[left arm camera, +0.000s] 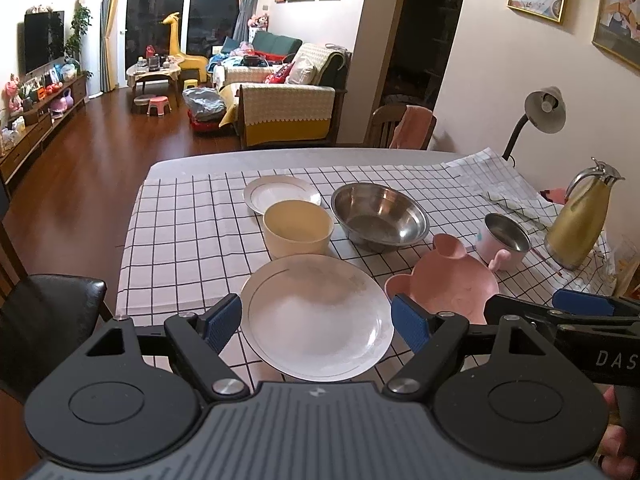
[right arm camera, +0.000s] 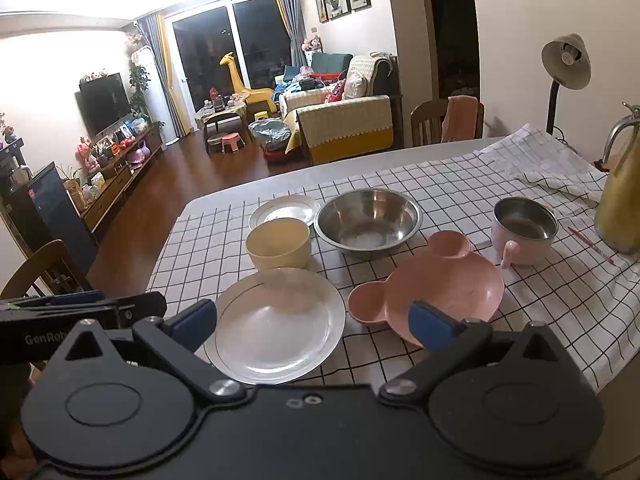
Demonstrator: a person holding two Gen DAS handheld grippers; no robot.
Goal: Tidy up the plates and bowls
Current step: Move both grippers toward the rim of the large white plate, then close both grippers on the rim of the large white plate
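Behind everything lies a lit living room with a wooden floor, a sofa (left arm camera: 280, 112) and a dark window. Nearer to me stands the table (left arm camera: 184, 168), covered by a white cloth with a black grid (left arm camera: 188, 236).

Closest to me sits a large white plate (left arm camera: 316, 316), round, shallow and glossy, with a thin line ringing its rim. Just behind it stands a pale yellow bowl (left arm camera: 298, 232), straight-sided and matte. Beyond that lies a smaller white plate (left arm camera: 280, 192), partly hidden by the yellow bowl. Beside these is a wide steel bowl (left arm camera: 378, 216), shiny and empty. Nearer to me on that side is a pink dish (left arm camera: 452, 280) shaped like a bear's head with two round ears. Past it stands a pink cup with a steel lining (left arm camera: 506, 240) and a small handle. A gold jug (left arm camera: 576, 224) and a desk lamp (left arm camera: 544, 112) stand toward the wall.

My left tool (left arm camera: 316, 324) hangs above the near edge of the table, its blue pads (left arm camera: 222, 322) spread apart either side of the large plate, gripping nothing. My right tool (right arm camera: 312, 322) hangs beside it, its blue pads (right arm camera: 430, 326) also wide apart and empty, one in front of the pink dish.
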